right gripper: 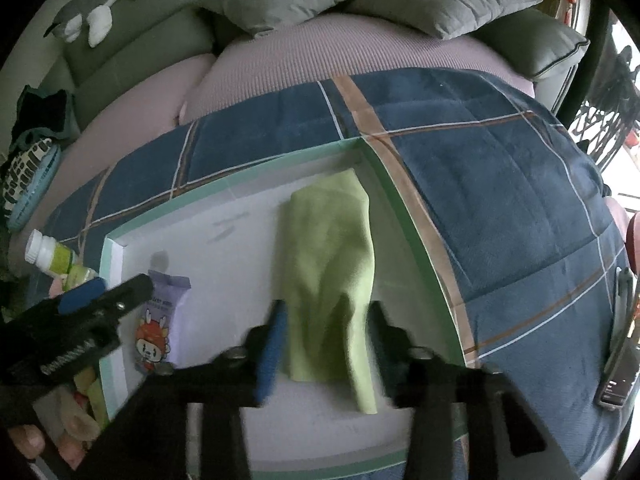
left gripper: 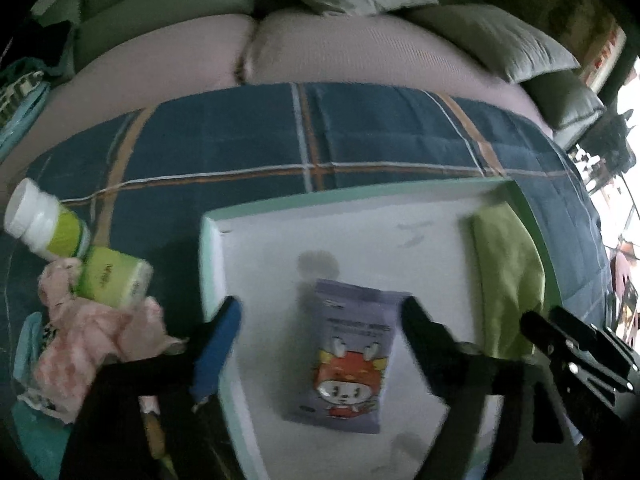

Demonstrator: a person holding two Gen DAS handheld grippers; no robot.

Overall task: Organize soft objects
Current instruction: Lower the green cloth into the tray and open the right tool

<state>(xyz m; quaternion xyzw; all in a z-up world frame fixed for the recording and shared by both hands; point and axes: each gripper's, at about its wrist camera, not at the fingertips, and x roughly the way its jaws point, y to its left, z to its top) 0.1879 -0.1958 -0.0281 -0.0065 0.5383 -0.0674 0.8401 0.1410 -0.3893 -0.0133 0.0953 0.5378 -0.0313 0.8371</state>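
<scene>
A shallow white tray with a mint-green rim (left gripper: 280, 200) (right gripper: 224, 196) lies on a blue plaid blanket. Inside it lie a purple tissue pack with a red cartoon figure (left gripper: 348, 360) (right gripper: 160, 320) and a lime-green cloth (left gripper: 508, 280) (right gripper: 332, 272). My left gripper (left gripper: 320, 312) is open with its jaws either side of the tissue pack, not closed on it. My right gripper (right gripper: 328, 316) is open, its jaws straddling the near end of the green cloth. The right gripper also shows at the right edge of the left wrist view (left gripper: 576, 352).
Left of the tray lie two green-and-white bottles (left gripper: 48, 224) (left gripper: 112, 280) and a pink cloth (left gripper: 92, 336). Grey pillows (right gripper: 440, 0) and pink cushions (right gripper: 320, 52) sit at the back. A plush toy (right gripper: 100, 8) lies far left. A metal object (right gripper: 616, 360) lies at the right.
</scene>
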